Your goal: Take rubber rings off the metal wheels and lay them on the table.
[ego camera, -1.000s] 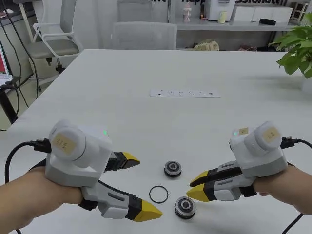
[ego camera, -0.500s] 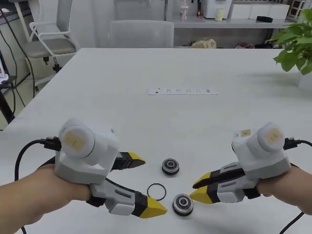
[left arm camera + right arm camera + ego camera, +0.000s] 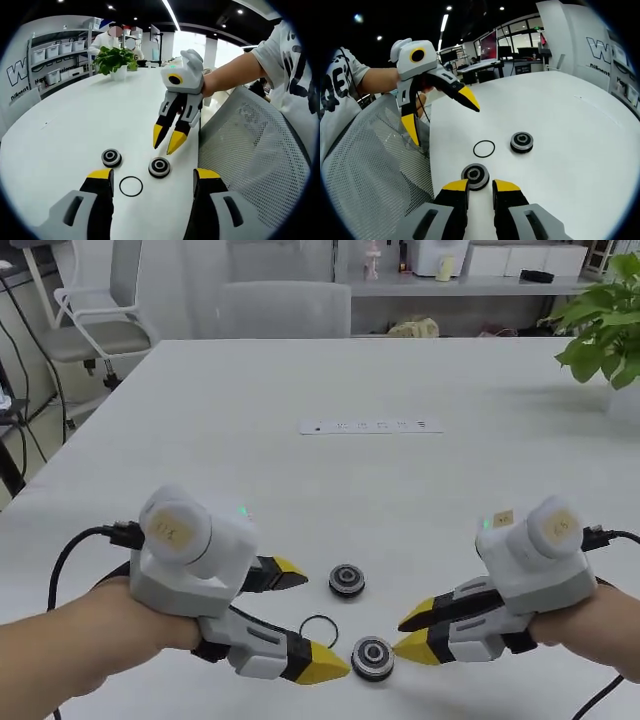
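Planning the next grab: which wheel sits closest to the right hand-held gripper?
The near wheel, just off the tips of the right hand-held gripper; the far wheel lies farther up the table.

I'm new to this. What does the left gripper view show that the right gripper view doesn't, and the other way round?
The left gripper view adds the green potted plant at the table's far end, shelves of white boxes, and the right gripper, jaws narrowly apart. The right gripper view adds the left gripper, jaws wide open, and desks with screens behind. Both share the white table, two round metal wheels, one loose black rubber ring lying flat beside them, and a grey mesh chair back.
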The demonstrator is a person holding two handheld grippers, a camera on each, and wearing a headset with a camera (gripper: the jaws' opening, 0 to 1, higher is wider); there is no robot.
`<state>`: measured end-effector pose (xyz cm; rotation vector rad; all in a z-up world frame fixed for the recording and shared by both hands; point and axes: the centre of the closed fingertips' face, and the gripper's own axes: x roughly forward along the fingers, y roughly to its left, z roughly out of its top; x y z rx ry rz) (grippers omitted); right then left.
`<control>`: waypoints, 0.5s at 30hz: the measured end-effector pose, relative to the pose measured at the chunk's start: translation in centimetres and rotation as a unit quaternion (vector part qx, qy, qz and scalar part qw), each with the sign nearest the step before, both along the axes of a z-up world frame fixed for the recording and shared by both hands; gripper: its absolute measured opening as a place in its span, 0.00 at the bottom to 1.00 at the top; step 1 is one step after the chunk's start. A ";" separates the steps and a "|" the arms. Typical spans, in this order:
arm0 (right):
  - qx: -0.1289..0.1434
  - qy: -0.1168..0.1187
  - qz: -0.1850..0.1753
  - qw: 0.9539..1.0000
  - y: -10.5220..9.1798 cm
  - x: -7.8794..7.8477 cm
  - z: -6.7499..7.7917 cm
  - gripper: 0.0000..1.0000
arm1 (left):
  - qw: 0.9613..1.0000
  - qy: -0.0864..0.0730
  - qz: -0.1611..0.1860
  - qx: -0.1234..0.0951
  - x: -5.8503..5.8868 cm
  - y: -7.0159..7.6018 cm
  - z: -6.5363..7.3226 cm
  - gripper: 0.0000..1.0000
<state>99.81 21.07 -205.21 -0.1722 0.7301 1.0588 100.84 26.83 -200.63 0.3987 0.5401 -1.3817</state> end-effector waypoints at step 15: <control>-0.008 -0.001 0.009 1.000 0.0 -0.5 -0.9 0.18 | 1.000 0.008 -0.015 0.009 -0.5 -1.2 -1.0 0.55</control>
